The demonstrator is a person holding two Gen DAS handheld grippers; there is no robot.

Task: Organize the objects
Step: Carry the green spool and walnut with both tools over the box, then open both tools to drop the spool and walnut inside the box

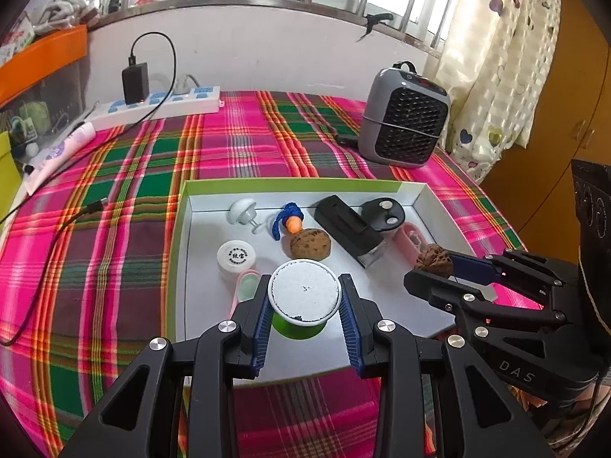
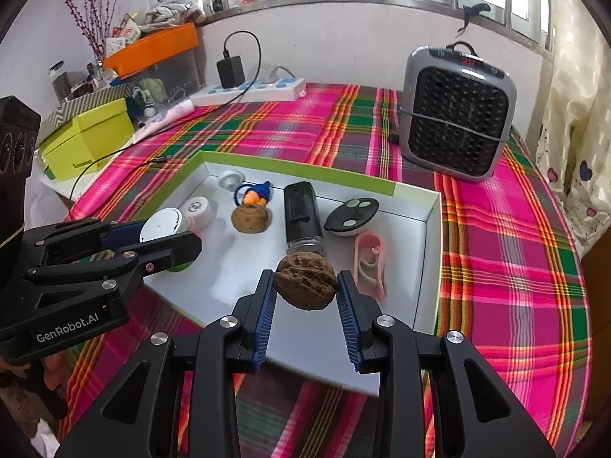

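Note:
My left gripper (image 1: 304,297) is shut on a small green jar with a white lid (image 1: 304,291), held above the near part of the white, green-rimmed box tray (image 1: 290,187). In the right wrist view the same jar (image 2: 162,225) shows between the left gripper's fingers (image 2: 175,246). My right gripper (image 2: 305,286) is shut on a brown walnut (image 2: 305,279), over the tray's near right part; the left wrist view shows that walnut (image 1: 433,260) at the right gripper's tips (image 1: 435,271). Inside the tray lie a second walnut (image 1: 310,244), a black rectangular device (image 1: 347,229) and a pink item (image 1: 409,240).
The tray also holds a white capped jar (image 1: 236,257), a white knob (image 1: 241,210), a blue-and-orange charm (image 1: 291,219) and a black oval piece (image 1: 383,212). A grey heater (image 1: 404,118) stands far right, a power strip (image 1: 160,103) with cables far left, and a yellow-green box (image 2: 89,137) beside the plaid cloth.

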